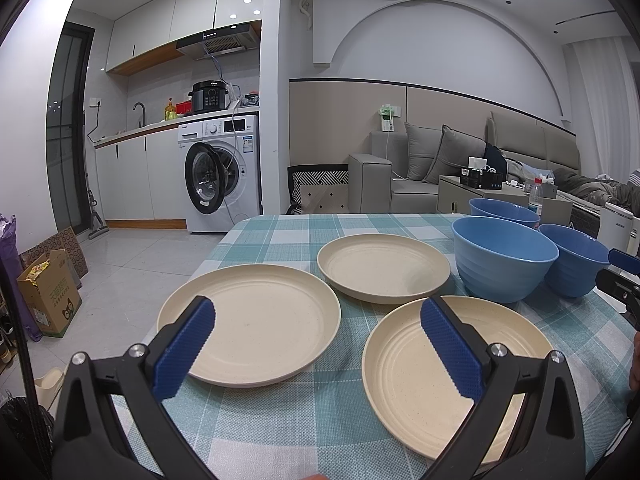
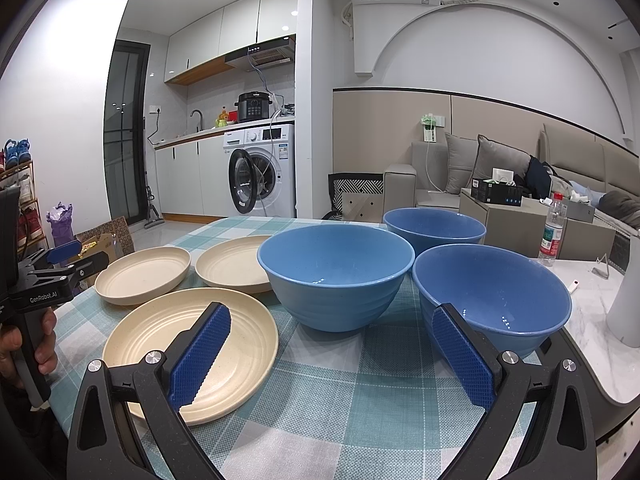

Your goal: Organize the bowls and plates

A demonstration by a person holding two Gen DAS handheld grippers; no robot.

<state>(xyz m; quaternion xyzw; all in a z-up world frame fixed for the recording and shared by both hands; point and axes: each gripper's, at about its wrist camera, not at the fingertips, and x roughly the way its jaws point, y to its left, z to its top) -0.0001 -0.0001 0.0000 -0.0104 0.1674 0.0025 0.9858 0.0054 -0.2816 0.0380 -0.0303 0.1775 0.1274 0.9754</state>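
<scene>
Three cream plates lie apart on the checked tablecloth (image 1: 280,420): a left plate (image 1: 256,324), a far plate (image 1: 384,274) and a near right plate (image 1: 416,376). Three blue bowls stand upright to their right: a middle bowl (image 2: 336,276), a far bowl (image 2: 434,230) and a near right bowl (image 2: 500,296). My left gripper (image 1: 318,312) is open and empty, low above the gap between the left and near right plates. My right gripper (image 2: 332,320) is open and empty, between the near plate (image 2: 224,344) and the near right bowl. The left gripper also shows in the right wrist view (image 2: 64,256).
The cloth ends at the right on a white marble tabletop (image 2: 592,312) holding a water bottle (image 2: 554,230) and a white curved stand (image 2: 628,300). Beyond the table's far edge is open floor, a washing machine (image 1: 222,172) and a sofa (image 1: 432,164). A cardboard box (image 1: 50,296) stands left.
</scene>
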